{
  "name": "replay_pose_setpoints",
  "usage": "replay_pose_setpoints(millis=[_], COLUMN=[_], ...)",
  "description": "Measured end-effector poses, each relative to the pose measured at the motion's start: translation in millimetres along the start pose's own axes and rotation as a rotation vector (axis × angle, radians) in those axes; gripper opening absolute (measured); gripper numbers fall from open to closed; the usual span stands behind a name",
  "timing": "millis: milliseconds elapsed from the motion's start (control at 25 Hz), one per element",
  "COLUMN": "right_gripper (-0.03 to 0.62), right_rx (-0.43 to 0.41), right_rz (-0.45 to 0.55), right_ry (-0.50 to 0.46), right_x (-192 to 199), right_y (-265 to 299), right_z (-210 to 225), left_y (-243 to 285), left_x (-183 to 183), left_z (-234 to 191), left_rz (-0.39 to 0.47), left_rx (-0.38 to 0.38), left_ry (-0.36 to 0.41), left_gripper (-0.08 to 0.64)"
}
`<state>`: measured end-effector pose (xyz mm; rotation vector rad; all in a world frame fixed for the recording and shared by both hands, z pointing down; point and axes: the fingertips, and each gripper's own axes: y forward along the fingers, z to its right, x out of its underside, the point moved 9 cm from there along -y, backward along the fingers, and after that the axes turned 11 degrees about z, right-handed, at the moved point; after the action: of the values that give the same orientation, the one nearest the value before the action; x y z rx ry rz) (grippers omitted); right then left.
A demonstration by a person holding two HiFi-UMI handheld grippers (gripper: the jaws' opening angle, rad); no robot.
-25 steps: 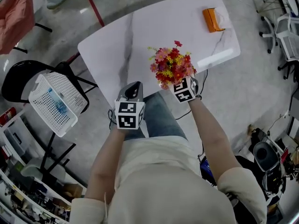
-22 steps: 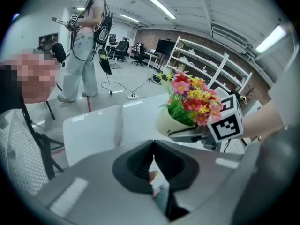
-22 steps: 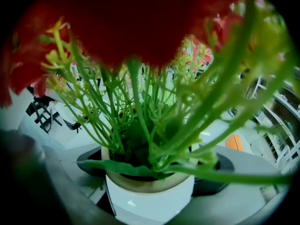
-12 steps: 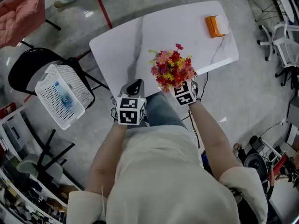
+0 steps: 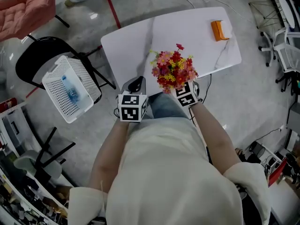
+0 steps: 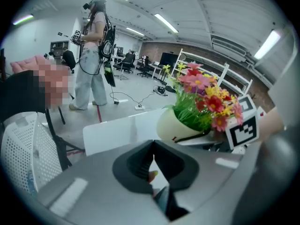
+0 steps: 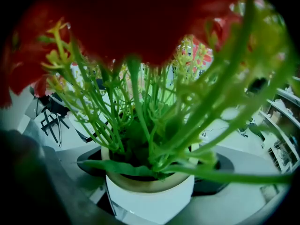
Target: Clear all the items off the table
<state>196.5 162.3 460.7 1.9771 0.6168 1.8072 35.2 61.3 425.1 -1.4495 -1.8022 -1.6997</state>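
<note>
My right gripper (image 5: pixel 182 87) is shut on a white pot of red, pink and yellow flowers (image 5: pixel 173 71), holding it in the air at the near edge of the white marble table (image 5: pixel 140 41). In the right gripper view the pot (image 7: pixel 150 196) sits between the jaws and green stems fill the picture. My left gripper (image 5: pixel 135 83) hovers just left of the pot, shut with nothing in it. From the left gripper view the pot (image 6: pixel 180 125) hangs to the right. An orange tissue box (image 5: pixel 219 30) lies at the table's far right corner.
A white perforated basket (image 5: pixel 56 86) holding a blue bottle (image 5: pixel 71 93) rests on a black chair (image 5: pixel 35 55) to the left. Office chairs (image 5: pixel 286 50) stand at the right, and shelves and clutter at the lower left. A person (image 6: pixel 93 55) stands beyond the table.
Both grippers and the held pot have drawn back from the table toward its near edge. The view has swung left, bringing the basket and chair closer to the left gripper.
</note>
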Motion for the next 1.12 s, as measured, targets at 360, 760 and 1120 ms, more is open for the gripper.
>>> replay_pose_setpoints(millis=[360,760,1120], right_gripper=[0.517,0.517,0.517], right_rx=[-0.065,-0.173,-0.3], right_rz=[0.033,0.088,0.126], right_ry=[-0.04,-0.107,-0.156], right_x=[-36.0,-90.4,-134.9], right_y=[5.4,33.3,60.9], right_z=[-48.7,-104.0,-168.8], left_y=[-41.2,-95.3,-147.3], left_x=[-1.9,-6.0,6.4], left_z=[-39.6,-96.7,-148.6], left_rz=[0.066,0.13,0.171], left_rx=[-0.069,-0.181,-0.287], left_ry=[-0.02,-0.087,-0.153], left_gripper=[0.009,0.009,0.009])
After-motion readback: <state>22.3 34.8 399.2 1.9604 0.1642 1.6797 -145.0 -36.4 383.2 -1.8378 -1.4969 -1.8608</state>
